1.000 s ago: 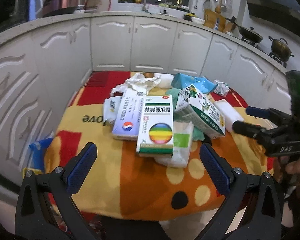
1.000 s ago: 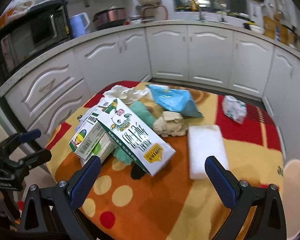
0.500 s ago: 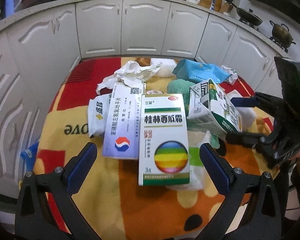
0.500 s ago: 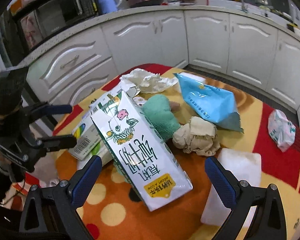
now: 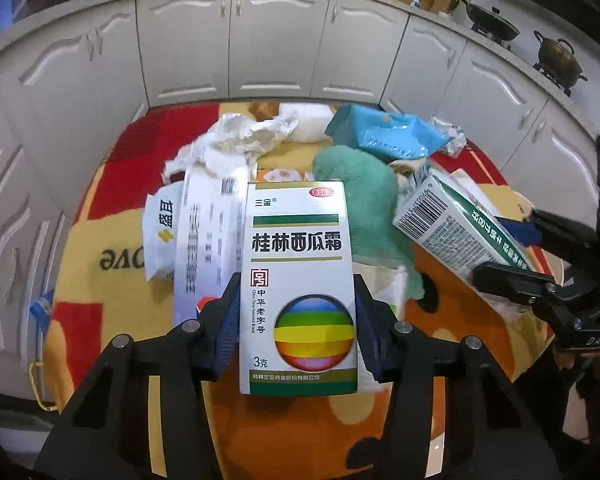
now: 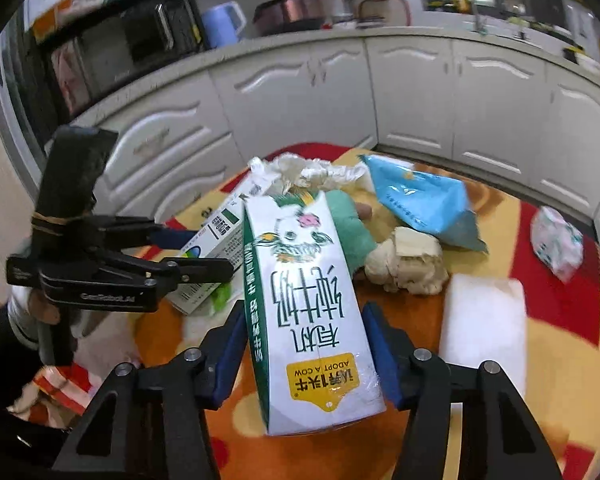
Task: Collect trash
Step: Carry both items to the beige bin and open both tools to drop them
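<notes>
Trash | left hand-held gripper (image 5: 296,320) angled down, just closed on medicine box (image 5: 298,280) | right hand-held gripper (image 6: 304,352) angled down, just closed on milk carton (image 6: 308,304)

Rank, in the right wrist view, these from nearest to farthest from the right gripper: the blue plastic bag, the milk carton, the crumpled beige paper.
1. milk carton: between the right gripper pads, which have just been closing on it.
2. crumpled beige paper: just beyond the carton, to its right.
3. blue plastic bag: farther back, right of centre.
</notes>
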`<state>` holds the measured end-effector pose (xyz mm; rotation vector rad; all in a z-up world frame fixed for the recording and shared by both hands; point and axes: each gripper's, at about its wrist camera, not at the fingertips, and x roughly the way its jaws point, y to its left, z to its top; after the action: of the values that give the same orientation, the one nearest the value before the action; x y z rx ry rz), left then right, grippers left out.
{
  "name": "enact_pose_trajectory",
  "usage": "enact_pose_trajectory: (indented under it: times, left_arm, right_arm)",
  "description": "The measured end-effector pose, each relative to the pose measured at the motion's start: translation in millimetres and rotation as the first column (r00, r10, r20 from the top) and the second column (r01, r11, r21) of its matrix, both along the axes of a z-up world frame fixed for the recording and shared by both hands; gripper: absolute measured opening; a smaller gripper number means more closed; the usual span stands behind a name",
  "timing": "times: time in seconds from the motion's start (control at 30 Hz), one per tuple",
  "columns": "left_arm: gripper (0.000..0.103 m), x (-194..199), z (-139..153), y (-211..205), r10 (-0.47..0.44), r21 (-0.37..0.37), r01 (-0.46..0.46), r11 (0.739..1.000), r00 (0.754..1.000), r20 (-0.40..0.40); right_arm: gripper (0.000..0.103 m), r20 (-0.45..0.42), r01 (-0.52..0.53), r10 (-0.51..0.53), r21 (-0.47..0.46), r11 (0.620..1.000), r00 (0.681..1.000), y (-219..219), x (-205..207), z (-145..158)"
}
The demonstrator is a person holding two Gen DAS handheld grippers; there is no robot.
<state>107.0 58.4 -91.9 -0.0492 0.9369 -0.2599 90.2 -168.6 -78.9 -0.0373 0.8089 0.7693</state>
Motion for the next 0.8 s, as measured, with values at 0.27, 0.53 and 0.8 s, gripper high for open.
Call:
enact_pose_trajectory:
  times: [0.27,0.53,0.8]
  left_arm:
    - [0.049,-23.1,35.1,-27.2,-0.058,-0.022,0.06,0.998,0.995,0.08]
    - [0.049,-27.9,48.4,-92.2,-0.178,-0.039,0.182,0.983,0.98,0.091]
    - [0.049,-19.0,45.4,-177.1,-0.309,-0.05,0.313,0.949,0.948,0.073]
  right_arm:
    - [0.052,0.039,0.125,-0.127,0.043,0.991,0.991,-39.0,-31.7,21.6]
    - [0.051,0.066,0.265,-0.27,0.074,0.961,0.961,-104.3,-54.1,35.6]
    - [0.051,0.053,0.493,-0.497,0.078,0.867,0.866,-205.8,-67.0,36.0]
